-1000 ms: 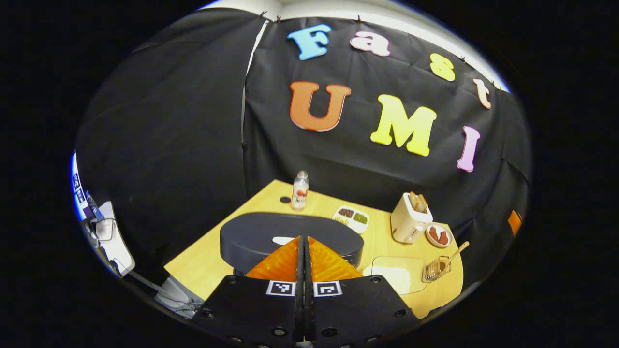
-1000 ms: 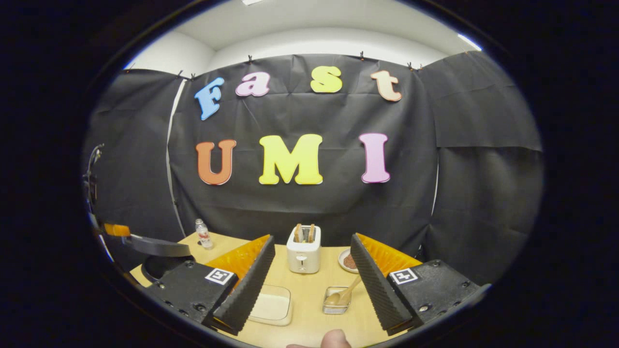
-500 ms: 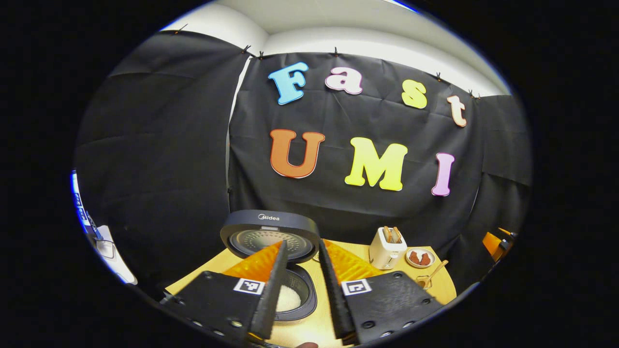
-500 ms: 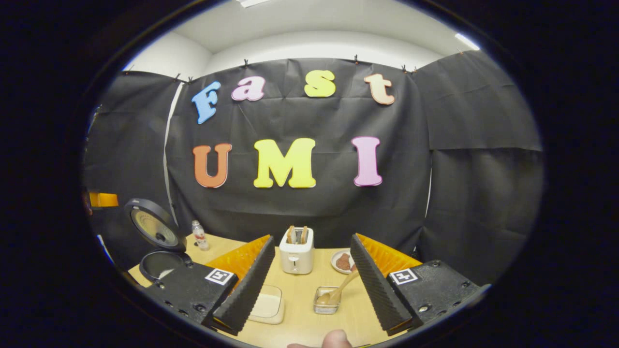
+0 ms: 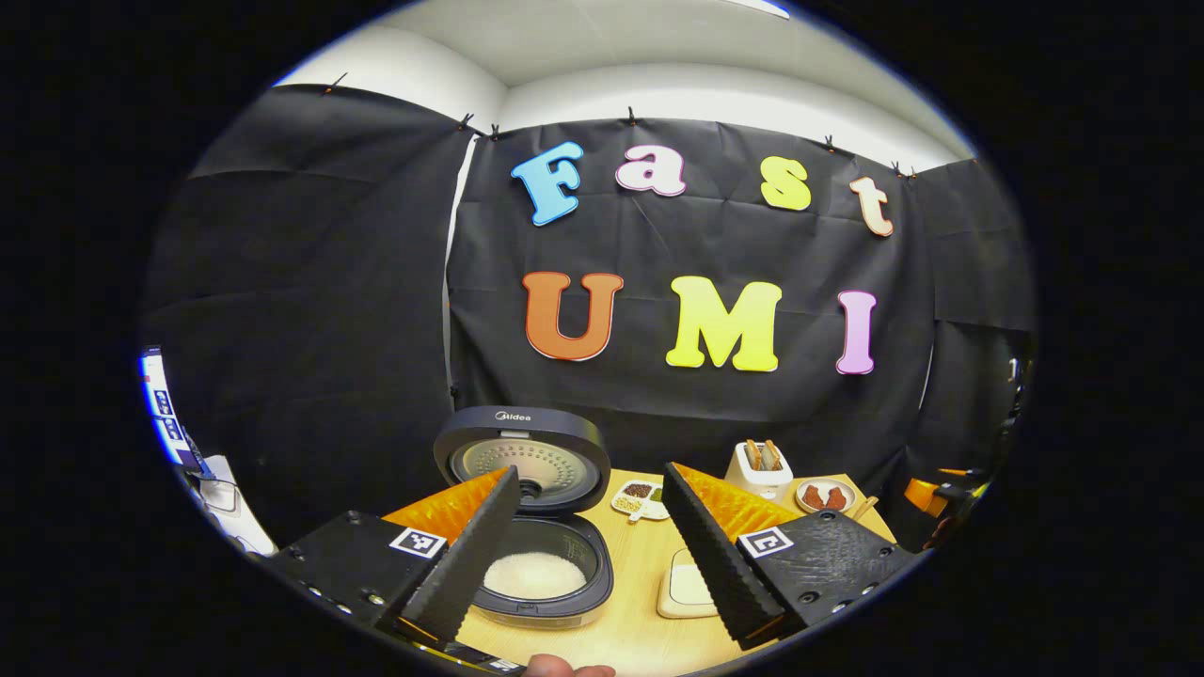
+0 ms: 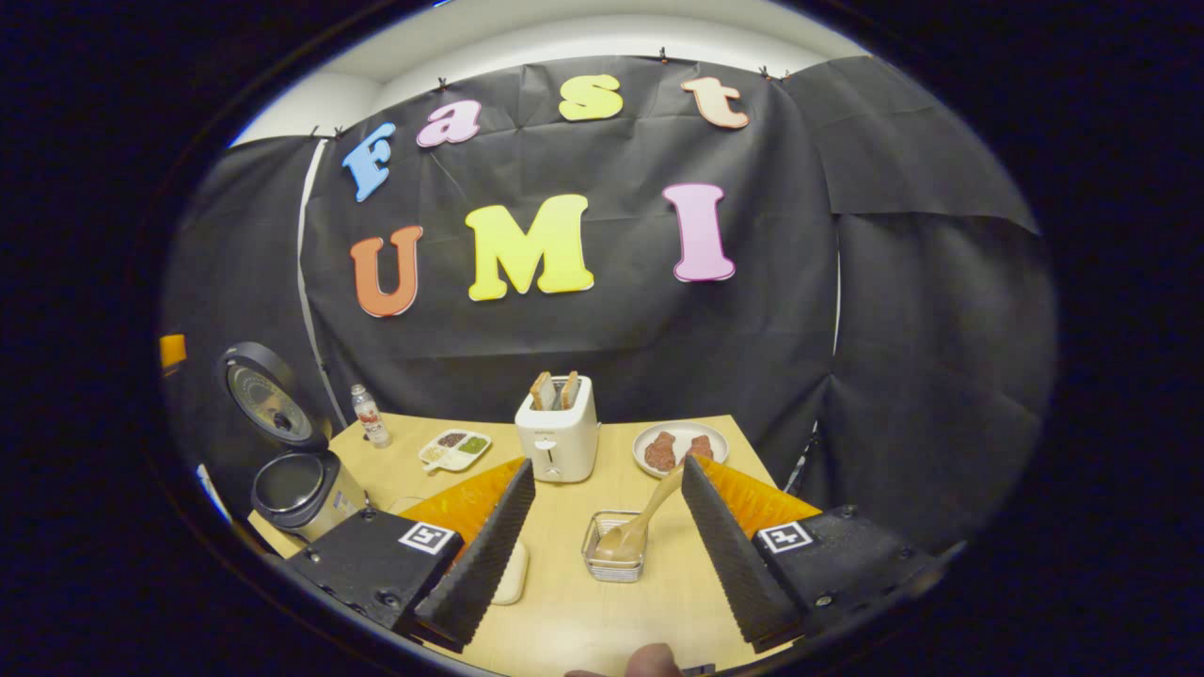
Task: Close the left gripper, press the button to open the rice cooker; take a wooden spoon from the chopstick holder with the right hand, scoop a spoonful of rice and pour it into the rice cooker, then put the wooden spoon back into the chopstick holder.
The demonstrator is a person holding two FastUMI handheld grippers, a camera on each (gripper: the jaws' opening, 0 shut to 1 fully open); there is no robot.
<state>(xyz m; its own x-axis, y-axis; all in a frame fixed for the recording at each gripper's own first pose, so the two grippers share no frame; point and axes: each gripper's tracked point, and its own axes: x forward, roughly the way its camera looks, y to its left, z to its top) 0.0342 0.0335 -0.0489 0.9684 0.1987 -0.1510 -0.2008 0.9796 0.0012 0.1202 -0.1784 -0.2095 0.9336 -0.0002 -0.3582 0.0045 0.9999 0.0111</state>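
In the right gripper view, the right gripper point(image 6: 602, 527) is hanging with jaws apart over the table point(image 6: 574, 611). Between its fingers, the wooden spoon point(image 6: 632, 528) is leaning in the chopstick holder point(image 6: 611, 559). Beyond, a toaster point(image 6: 557, 428) is standing and a plate point(image 6: 680, 448) is lying to its right. In the left gripper view, the left gripper point(image 5: 588, 536) is hovering empty, jaws apart, near the rice cooker point(image 5: 541, 574), whose lid point(image 5: 522, 456) is standing open with white rice showing inside.
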